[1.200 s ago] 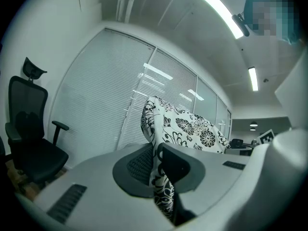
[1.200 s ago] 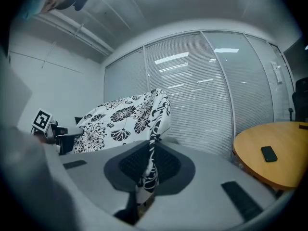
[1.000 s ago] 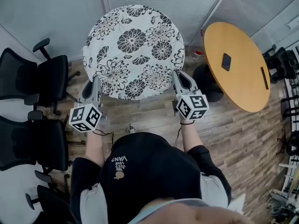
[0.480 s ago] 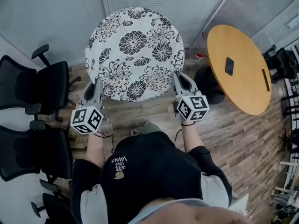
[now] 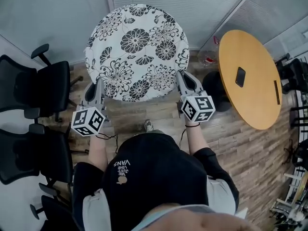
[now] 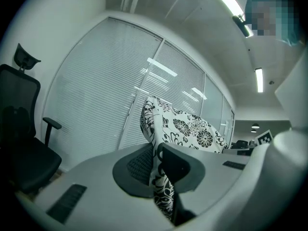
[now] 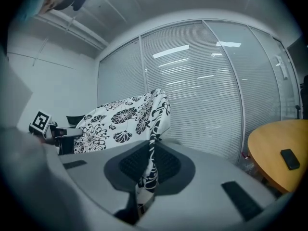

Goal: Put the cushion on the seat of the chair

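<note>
The floral cushion [image 5: 137, 52] is up in the air over the wood floor [image 5: 159, 114], left gripper [image 5: 99, 86] and right gripper [image 5: 181, 78] each with jaws clamped on its near edge; black chairs [image 5: 45, 85] stand off left.

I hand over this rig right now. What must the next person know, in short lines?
Left tongs: shut on the cushion, near-left edge.
Right tongs: shut on its near-right edge.
The cushion hangs in the air before the person, on no seat.
Black office chairs stand at the left.
Done: cushion picked up. Left: carry it to a chair seat, lay it flat, release.
</note>
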### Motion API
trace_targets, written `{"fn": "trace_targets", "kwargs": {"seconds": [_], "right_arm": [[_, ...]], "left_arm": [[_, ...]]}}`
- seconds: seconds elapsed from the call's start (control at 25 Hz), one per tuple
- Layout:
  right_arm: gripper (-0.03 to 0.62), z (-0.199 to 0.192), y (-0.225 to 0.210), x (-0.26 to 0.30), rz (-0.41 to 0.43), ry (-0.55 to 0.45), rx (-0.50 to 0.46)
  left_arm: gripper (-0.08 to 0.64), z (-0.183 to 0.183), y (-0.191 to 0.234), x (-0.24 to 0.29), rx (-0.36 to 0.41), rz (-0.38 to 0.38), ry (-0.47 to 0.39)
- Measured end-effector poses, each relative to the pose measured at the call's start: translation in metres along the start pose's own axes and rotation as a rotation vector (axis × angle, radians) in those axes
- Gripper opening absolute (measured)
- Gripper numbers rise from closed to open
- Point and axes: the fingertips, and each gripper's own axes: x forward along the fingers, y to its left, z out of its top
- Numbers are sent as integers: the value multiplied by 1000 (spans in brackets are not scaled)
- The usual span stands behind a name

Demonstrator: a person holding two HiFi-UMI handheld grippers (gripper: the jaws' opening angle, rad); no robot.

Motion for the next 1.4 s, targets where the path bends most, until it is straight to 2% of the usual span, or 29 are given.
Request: {"fn": "trace_targets", "kwargs": {"seconds": [0.28,0.76,1.28,1.4], "right_arm": [[32,2,5,-6,-20,-31,-24],[32,0,2,-4,-14,-32,-40],[32,-4,17,-17,-85,-96,-73],[32,-1,14,-12,-67,-94,-80]], "left_arm": [[38,-5,3,1,-2,-28,-17],[38,-6,3,1,0,-16,-39],[38,-9,11,4,11,-112,-82],[38,-8,9,6,10,-96,-88]]}}
